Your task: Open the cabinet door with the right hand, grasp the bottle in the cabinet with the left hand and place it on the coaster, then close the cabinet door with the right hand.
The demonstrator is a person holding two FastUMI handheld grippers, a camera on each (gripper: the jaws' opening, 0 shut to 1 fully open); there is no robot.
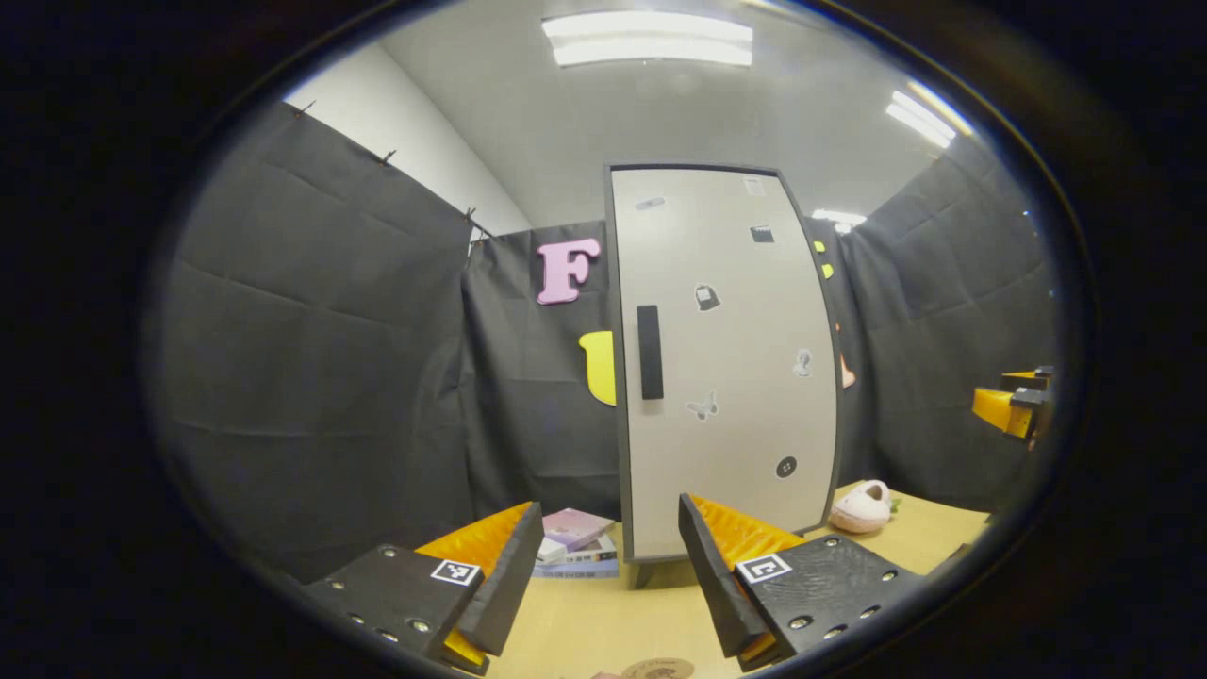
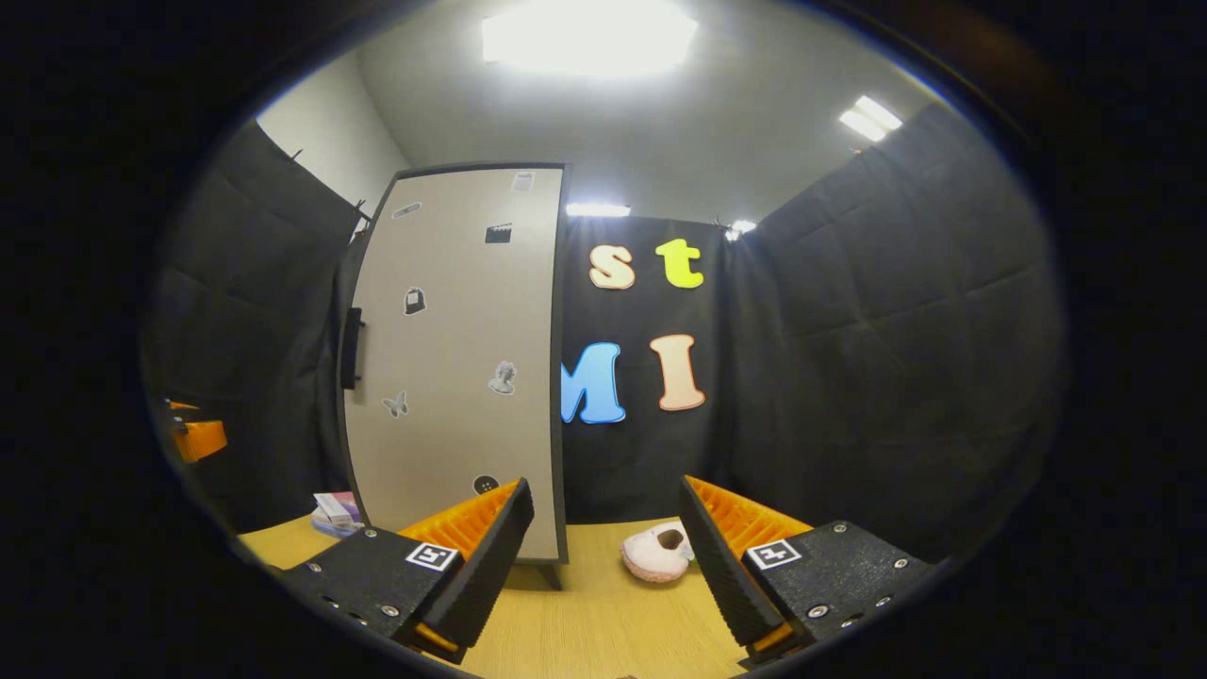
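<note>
In the left gripper view, the left gripper (image 1: 603, 585) is held low over the desk (image 1: 603, 627), its jaws spread wide with nothing between them. Bare desk is seen in the gap. At the near edge of that view, just below the gap, part of a round brown coaster (image 1: 657, 669) is seen lying flat on the desk. Beyond the jaws the cabinet (image 1: 721, 363) stands upright at the far side of the desk, its door shut flush within a dark frame. A dark vertical handle (image 1: 650, 352) is fixed near the door's left edge, with open room in front of it. The bottle cannot be seen; the shut door hides the cabinet's inside. A small stack of books (image 1: 577, 543) lies on the desk left of the cabinet's foot, and a pink slipper (image 1: 861, 506) lies to its right, both clear of the door's front. The right gripper (image 1: 1014, 407) is seen at the far right, raised above the desk and well apart from the cabinet.

In the right gripper view, the right gripper (image 2: 603, 575) is likewise held over the desk (image 2: 603, 632) with its jaws wide apart and empty. The cabinet (image 2: 453, 363) stands to the left, its handle (image 2: 351, 348) on the far left edge of the door. The slipper (image 2: 657, 553) lies on the desk between the jaws' tips, farther off. The books (image 2: 335, 510) are seen left of the cabinet's foot, and the left gripper (image 2: 196, 436) shows at the left edge.
</note>
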